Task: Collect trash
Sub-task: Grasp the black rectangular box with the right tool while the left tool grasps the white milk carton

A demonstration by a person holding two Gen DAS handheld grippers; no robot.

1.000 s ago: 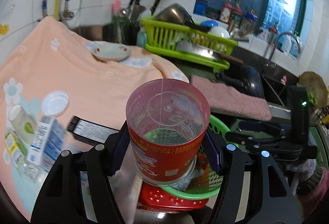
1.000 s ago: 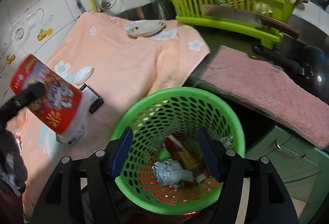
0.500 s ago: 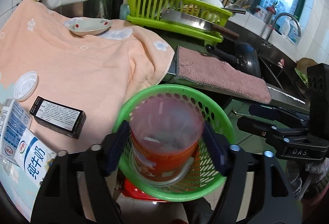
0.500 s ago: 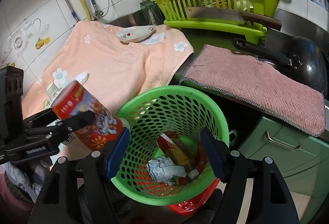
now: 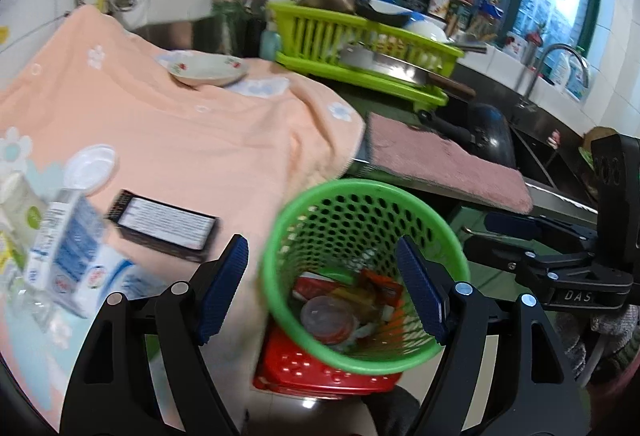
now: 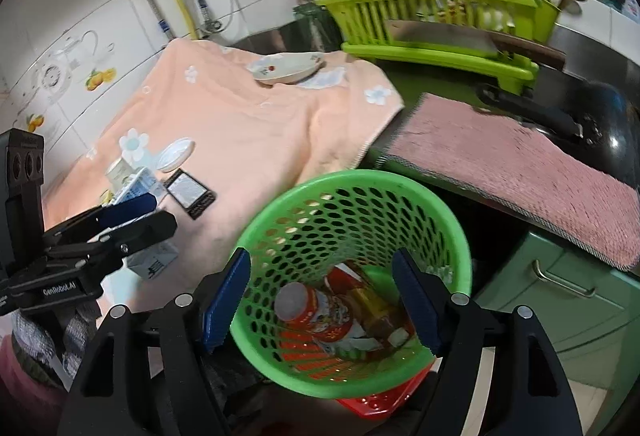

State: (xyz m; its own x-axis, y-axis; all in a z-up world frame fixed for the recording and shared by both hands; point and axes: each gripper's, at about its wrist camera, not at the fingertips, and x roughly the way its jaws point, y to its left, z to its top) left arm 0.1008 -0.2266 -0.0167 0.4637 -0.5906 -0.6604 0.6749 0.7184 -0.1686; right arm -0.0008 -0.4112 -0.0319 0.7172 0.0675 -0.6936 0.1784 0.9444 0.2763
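A red printed cup lies on other wrappers at the bottom of the green mesh basket. My left gripper hangs open over the basket's left rim with nothing between its fingers. In the right wrist view the cup rests on its side inside the basket, and my right gripper stands open above it, its pads apart from the rim. The left gripper shows at the left there. A milk carton, a black box and a white lid lie on the peach towel.
The basket stands on a red plastic crate in front of the counter. A plate sits at the towel's far end. A pink mat, a black wok and a lime dish rack with knives fill the right.
My left gripper let go of the red cup, which dropped into the green basket. Its jaws now stand wider and empty. The right gripper stayed over the basket.
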